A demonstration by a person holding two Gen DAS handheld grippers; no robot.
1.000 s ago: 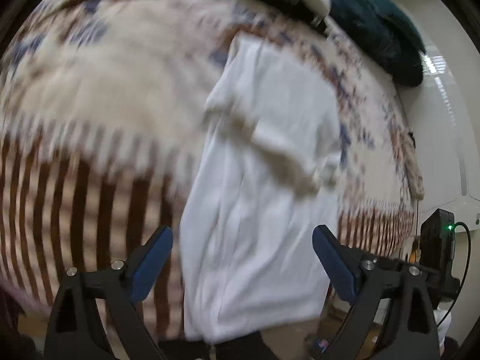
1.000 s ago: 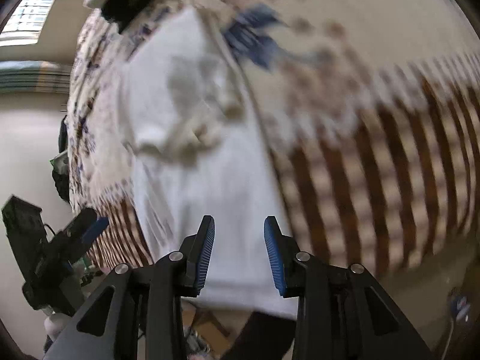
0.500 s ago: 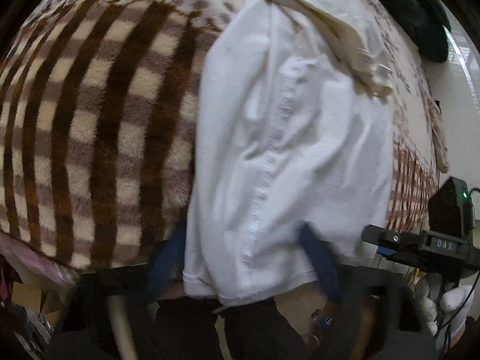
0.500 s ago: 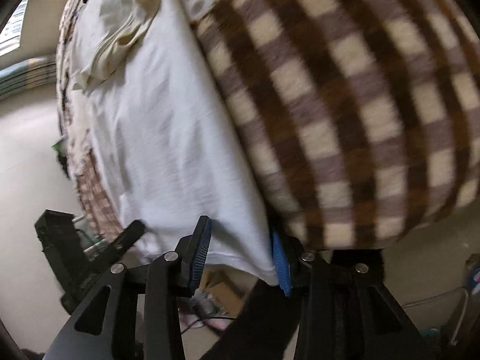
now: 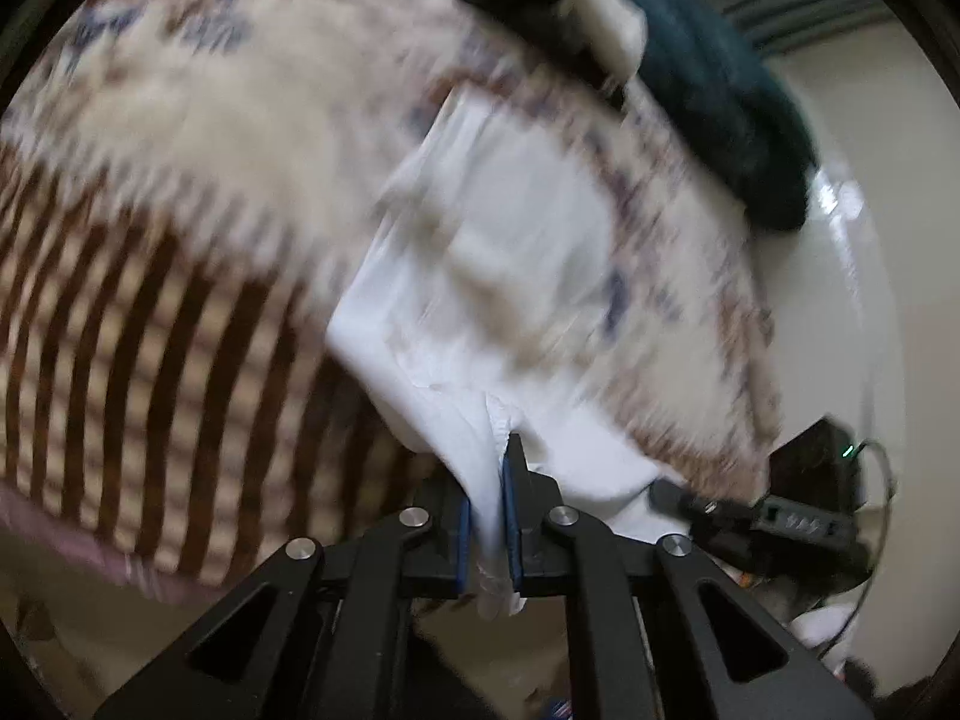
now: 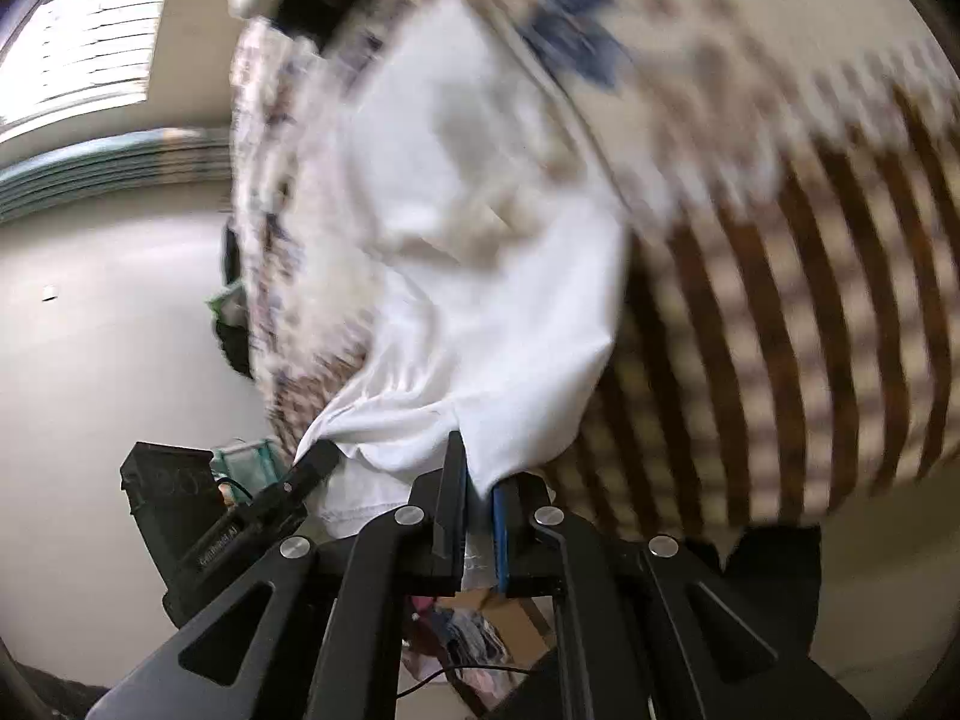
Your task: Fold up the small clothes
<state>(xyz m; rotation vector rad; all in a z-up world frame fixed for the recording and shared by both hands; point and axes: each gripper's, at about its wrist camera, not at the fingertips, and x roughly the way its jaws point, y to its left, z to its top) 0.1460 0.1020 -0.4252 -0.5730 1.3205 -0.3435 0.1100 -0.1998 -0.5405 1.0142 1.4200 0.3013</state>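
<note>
Garment: white garment [image 5: 516, 276] lies on the bed's patterned blanket [image 5: 180, 192], near hem lifted at 6 o'clock.
Left tool: left tool [image 5: 487, 516] jaws closing, pads pinching hem cloth.
Right tool: right tool [image 6: 478, 510] jaws closing, hem corner clamped between the pads.
Risk: thin hem bite may slip during lift, judged from shallow grip; uneven pull would skew the fold.
Left view only: dark teal bundle [image 5: 732, 114] at 1 o'clock.
Right view only: bright window [image 6: 84, 30] at 10 o'clock; left tool seen at 7 o'clock.
</note>
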